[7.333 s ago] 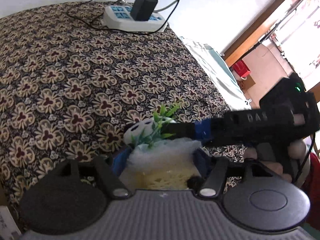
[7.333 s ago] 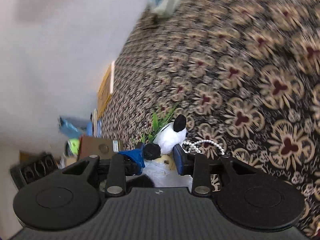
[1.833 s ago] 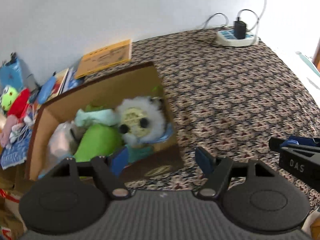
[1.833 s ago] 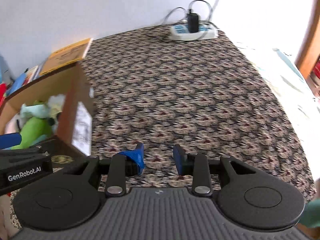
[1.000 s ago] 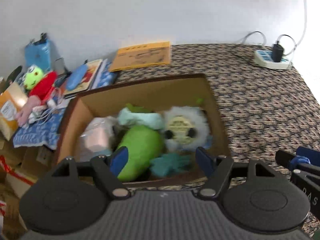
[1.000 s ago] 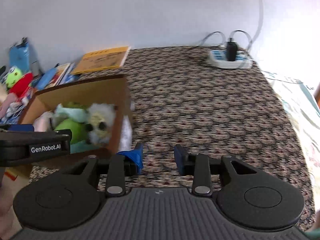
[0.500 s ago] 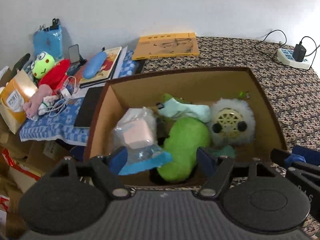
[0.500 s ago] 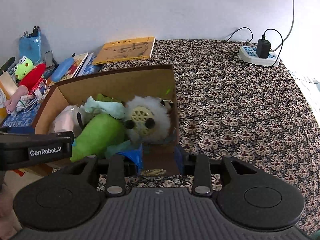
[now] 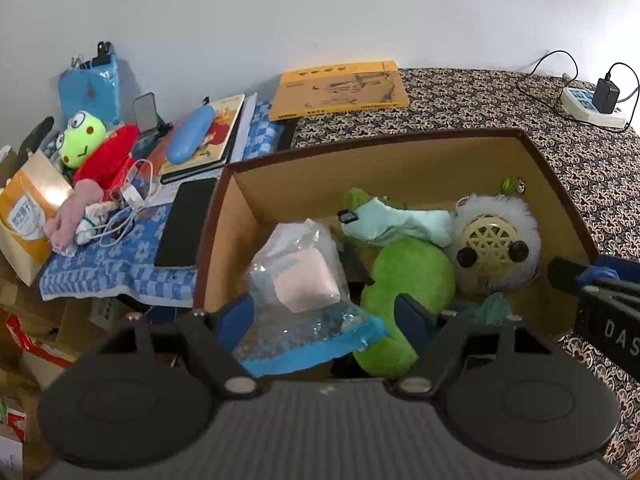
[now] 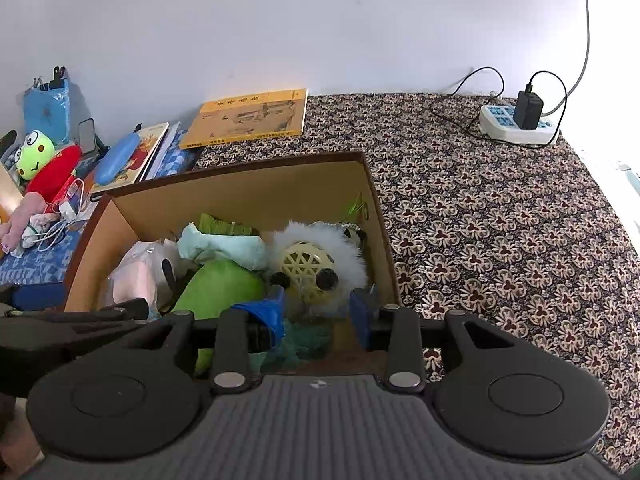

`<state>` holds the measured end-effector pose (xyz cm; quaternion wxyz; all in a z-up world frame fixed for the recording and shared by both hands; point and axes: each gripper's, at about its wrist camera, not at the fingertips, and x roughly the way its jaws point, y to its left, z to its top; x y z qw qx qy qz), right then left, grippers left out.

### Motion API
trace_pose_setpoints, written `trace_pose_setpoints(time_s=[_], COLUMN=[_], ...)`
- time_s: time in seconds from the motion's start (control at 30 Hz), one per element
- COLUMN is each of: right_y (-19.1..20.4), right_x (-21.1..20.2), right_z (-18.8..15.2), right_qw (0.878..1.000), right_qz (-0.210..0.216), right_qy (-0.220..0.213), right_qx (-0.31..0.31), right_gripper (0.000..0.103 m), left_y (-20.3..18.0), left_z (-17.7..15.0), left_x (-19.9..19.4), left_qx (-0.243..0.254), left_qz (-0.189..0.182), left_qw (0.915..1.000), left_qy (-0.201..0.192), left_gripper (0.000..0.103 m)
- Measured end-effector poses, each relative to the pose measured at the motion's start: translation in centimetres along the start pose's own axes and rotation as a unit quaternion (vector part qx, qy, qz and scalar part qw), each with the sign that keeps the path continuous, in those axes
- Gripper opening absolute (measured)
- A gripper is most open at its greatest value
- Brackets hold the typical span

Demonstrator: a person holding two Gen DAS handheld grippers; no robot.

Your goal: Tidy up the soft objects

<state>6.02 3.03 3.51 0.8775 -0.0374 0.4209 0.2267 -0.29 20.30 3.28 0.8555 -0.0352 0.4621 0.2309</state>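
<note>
Above cardboard box (image 9: 404,160), 2 unclenched grippers

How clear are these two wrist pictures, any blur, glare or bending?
Left wrist view: sharp, evenly daylit, glare on the plastic bag; fisheye bends the cardboard box rim. Right wrist view: also sharp, the wall's foot curves, bright washout at the right edge past the power strip.

Bright even daylight, sharp focus, soft shadows, strong fisheye bending at edges.
</note>
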Motion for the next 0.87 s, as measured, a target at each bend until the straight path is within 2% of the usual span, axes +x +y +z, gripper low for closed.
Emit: trace_pose_setpoints(time_s=[0.23,0.67,0.87], right_y=[0.5,0.0,-0.4], right_x=[1.2,3.0,3.4], right_z=[0.1,0.3,0.3], right_qw=[1.0,0.999,0.999], right_qz=[0.003,0.013,0.02], right_qy=[0.011,0.025,0.025], right_qx=[-0.018,-0.017,-0.008], right_gripper=[0.02,0.02,0.02], left_y=[0.5,0.5,1.2], left_z=[0.2,0.4,0.6], left_x=[1.1,2.7,3.0], left_qx=[-0.004,-0.015,-0.03], left_qz=[0.001,-0.006,-0.013], left_qw=[1.0,0.9999,0.9994], left_qy=[0.001,0.0,-0.01], left_gripper=[0.077,0.077,0.072])
